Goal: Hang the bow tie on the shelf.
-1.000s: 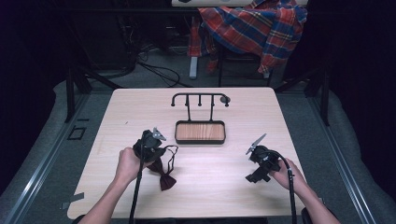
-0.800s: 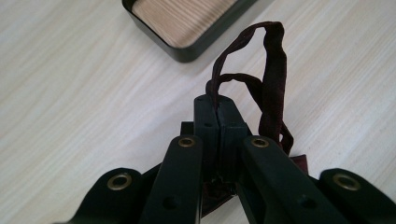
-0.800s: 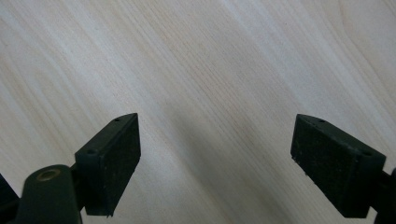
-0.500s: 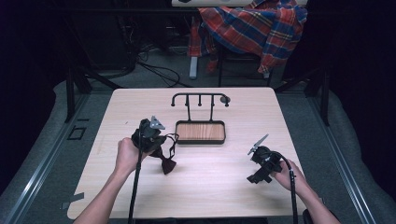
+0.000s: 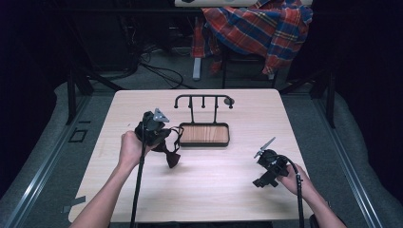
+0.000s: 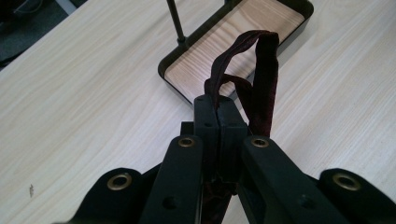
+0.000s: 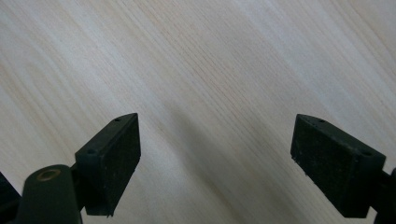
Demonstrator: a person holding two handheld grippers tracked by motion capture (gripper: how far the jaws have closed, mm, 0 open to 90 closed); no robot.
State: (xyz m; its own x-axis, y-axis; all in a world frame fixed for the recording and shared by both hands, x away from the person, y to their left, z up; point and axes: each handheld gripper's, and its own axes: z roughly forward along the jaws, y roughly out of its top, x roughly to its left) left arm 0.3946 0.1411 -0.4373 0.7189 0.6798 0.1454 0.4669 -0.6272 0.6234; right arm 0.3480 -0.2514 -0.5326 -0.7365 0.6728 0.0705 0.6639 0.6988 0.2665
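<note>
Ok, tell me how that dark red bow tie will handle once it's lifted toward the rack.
Probably floppy: its strap loops loosely above the shut left claw, and the dark red bow tie dangles below it over the table. Likely light, since a pinch on the strap alone carries it. It may swing, so hooking it on the rack could take care.

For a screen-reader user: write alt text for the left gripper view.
The left gripper, seen along its own two black jaws, is shut on the strap of a dark red bow tie, whose band loops up ahead of the jaw tips. Beyond it, on the pale wooden table, stands a black-rimmed tray with a wood-grain floor and a thin black post rising from it.
</note>
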